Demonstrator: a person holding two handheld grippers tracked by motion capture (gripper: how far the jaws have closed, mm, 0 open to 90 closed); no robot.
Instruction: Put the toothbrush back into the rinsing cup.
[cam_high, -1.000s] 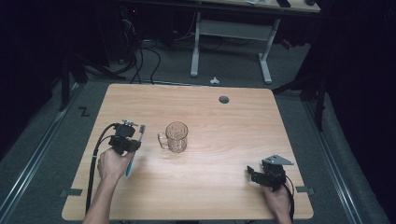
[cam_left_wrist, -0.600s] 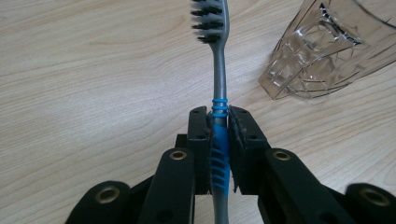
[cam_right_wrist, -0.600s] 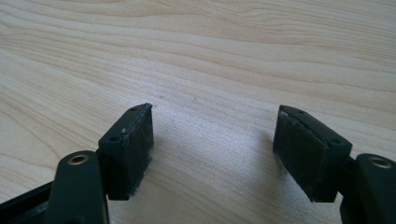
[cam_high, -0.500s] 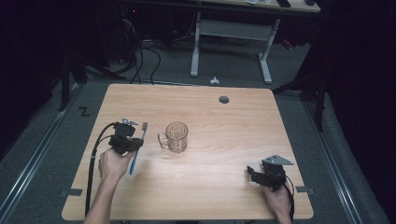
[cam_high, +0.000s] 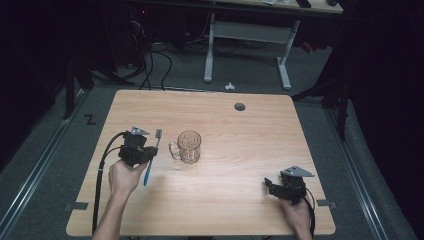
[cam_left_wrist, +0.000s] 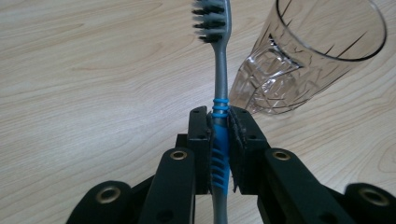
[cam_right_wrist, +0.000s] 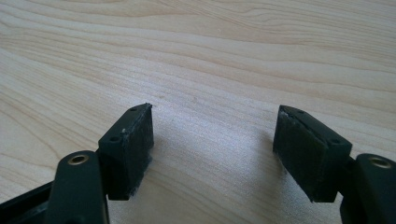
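The toothbrush (cam_left_wrist: 220, 93) is clamped in the left tool (cam_left_wrist: 219, 140), whose jaws press on the blue ribbed grip partway along the handle. In the left gripper view the grey neck rises from between the jaws and ends in a dark bristle head at the top edge, so the brush points away from the hand, head first. From the high view the toothbrush (cam_high: 152, 155) hangs above the bench (cam_high: 250, 135), its head just left of the glass (cam_high: 189, 146) and the blue handle end trailing back toward the person's left hand (cam_high: 122, 176).

The glass is a clear cut-pattern mug with a handle on its left side, upright near the middle of the bench and apparently empty. In the left gripper view its rim sits just right of the brush neck, close but apart from it.

Judged from this, the pickup is done and the carry is nearly done; the work in hand looks like putting the brush in the glass. What is left: bring the brush over the rim, tip it so one end drops inside, and let go.

The right tool (cam_high: 280, 189) rests at the near right of the bench with its jaws spread wide over bare wood, gripping nothing, well apart from the glass.
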